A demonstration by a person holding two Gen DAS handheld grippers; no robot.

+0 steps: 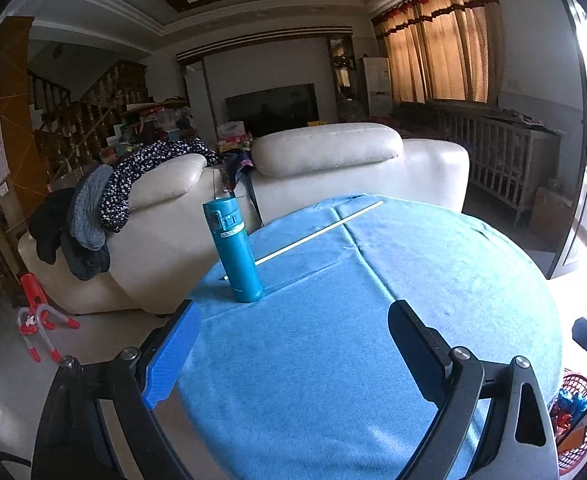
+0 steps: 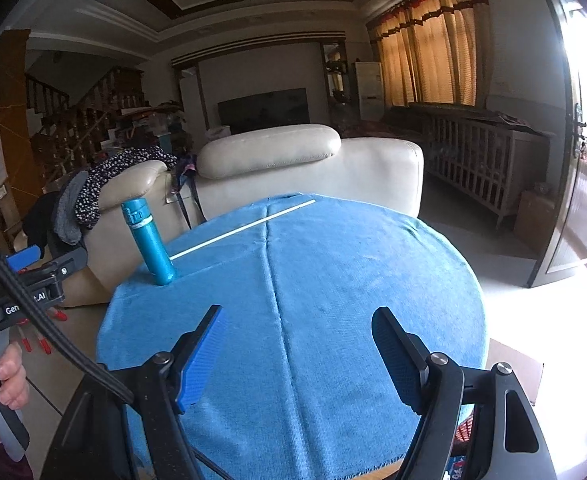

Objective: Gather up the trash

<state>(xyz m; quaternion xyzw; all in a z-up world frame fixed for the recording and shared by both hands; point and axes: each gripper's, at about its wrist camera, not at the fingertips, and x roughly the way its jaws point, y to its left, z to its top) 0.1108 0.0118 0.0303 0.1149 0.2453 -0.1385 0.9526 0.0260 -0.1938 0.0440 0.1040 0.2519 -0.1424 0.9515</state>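
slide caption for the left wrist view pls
Open left hand-held gripper over blue tablecloth; teal bottle and white stick ahead.

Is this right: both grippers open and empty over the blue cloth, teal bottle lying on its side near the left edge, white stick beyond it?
Nearly. The teal bottle is upright, not on its side, as the left wrist view shows. The rest holds: left gripper and right gripper are open and empty over the blue cloth, with the white stick beyond the bottle.

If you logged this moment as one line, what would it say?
left gripper: open, empty | right gripper: open, empty | round blue-clothed table: teal metal bottle, thin white stick | red mesh basket: beside table
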